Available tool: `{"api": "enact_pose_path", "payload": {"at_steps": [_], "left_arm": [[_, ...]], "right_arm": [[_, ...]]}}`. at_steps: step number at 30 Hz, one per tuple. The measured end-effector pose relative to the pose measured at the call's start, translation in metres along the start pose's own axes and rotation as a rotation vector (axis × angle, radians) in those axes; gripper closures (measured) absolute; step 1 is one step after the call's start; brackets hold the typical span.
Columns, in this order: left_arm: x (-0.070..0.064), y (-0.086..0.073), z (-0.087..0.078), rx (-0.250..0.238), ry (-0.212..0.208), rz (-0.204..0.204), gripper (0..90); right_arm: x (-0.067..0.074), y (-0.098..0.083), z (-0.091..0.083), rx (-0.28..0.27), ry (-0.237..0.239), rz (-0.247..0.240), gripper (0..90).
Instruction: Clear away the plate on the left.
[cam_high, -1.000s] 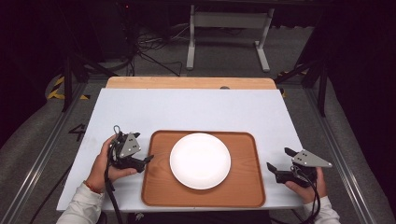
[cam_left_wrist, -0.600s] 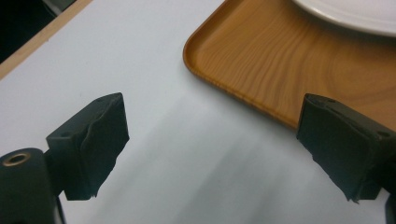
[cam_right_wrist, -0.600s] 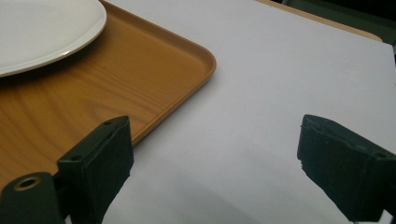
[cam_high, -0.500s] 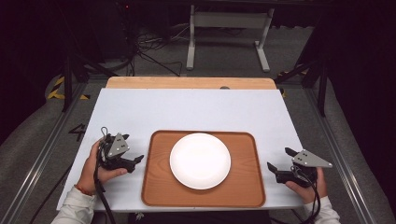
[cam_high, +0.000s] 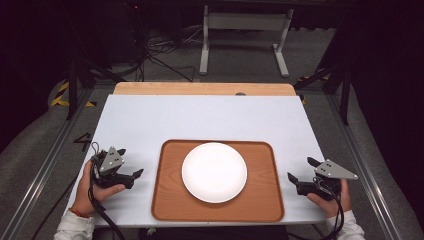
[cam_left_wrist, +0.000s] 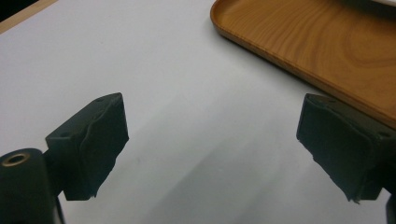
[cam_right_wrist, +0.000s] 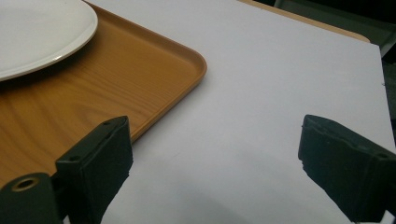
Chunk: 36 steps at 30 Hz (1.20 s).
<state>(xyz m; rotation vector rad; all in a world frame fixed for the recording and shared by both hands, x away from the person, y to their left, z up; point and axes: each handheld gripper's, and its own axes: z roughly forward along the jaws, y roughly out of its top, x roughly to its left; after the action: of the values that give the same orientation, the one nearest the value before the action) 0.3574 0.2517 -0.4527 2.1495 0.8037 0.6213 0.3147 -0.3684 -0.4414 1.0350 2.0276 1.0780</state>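
Note:
A round white plate (cam_high: 214, 172) lies in the middle of a brown wooden tray (cam_high: 165, 200) near the table's front edge. My left gripper (cam_high: 130, 161) rests in a hand on the white tabletop left of the tray, open and holding nothing. In the left gripper view, the left gripper (cam_left_wrist: 217, 140) has bare table between its jaws and the tray (cam_left_wrist: 327, 51) at upper right. My right gripper (cam_high: 301, 169) sits right of the tray, also open. In the right gripper view, the right gripper (cam_right_wrist: 212, 163) has its left jaw over the tray (cam_right_wrist: 116, 84) corner, and the plate (cam_right_wrist: 32, 32) lies at upper left.
The white tabletop (cam_high: 210, 117) stretches bare behind the tray, ending in a wooden strip (cam_high: 200, 89) at the far edge. Beyond it are a dark floor with cables (cam_high: 160, 47) and a metal stand (cam_high: 245, 30). Metal frame rails (cam_high: 40, 170) run along both sides of the table.
My left gripper has slid left, away from the tray's edge, still open. The right gripper, tray and plate have not moved.

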Motion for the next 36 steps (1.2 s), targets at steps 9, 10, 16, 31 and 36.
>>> {"api": "enact_pose_path", "payload": {"at_steps": [9,10,16,31,36], "left_arm": [[-0.002,-0.015,-0.012,-0.017,0.0,-0.058,9.8],[-0.003,-0.015,-0.012,-0.02,0.002,-0.064,9.8],[-0.006,-0.021,-0.016,-0.036,0.0,-0.083,9.9],[-0.01,-0.022,-0.014,-0.026,0.008,-0.063,8.9],[-0.011,-0.022,-0.013,-0.028,0.01,-0.06,8.8]], "right_arm": [[0.0,0.002,0.005,0.0,0.007,-0.004,10.5],[0.0,0.002,0.005,0.0,0.008,-0.003,10.4],[-0.001,0.003,0.004,-0.007,0.006,-0.003,10.5],[-0.001,0.004,0.008,-0.003,0.02,-0.009,10.4],[-0.002,0.004,0.008,-0.004,0.021,-0.007,10.5]]}}
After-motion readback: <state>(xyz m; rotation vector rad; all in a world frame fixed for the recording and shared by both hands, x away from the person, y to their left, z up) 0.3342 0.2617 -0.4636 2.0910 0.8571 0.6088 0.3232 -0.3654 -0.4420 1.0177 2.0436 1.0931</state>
